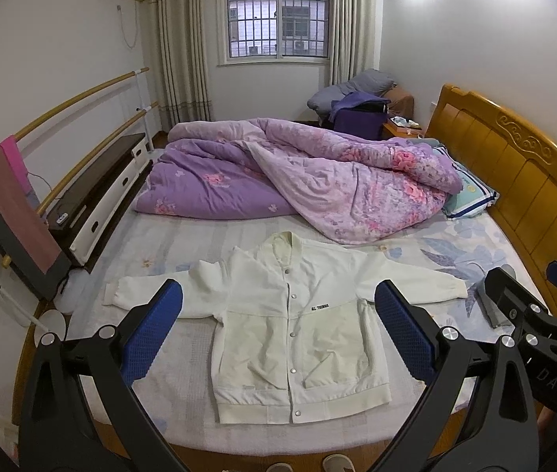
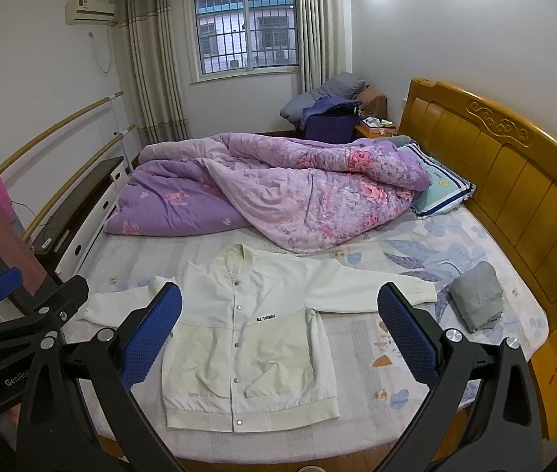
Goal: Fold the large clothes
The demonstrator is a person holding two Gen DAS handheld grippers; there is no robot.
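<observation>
While the white jacket [image 1: 294,326] lies flat, left tongs [image 1: 278,330] and right tongs [image 2: 278,330] gape wide, empty.

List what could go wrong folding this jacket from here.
The white jacket lies near the mattress edge, so its hem could slide off when lifted. Its far sleeve ends beside the folded grey cloth, which a claw could snag. The purple quilt crowds the collar.

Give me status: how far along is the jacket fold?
Done: white jacket lies flat on the bed, snapped shut, sleeves spread; a folded grey garment sits beside it. In hand: nothing; left gripper and right gripper are open above it. Left: every fold.
</observation>
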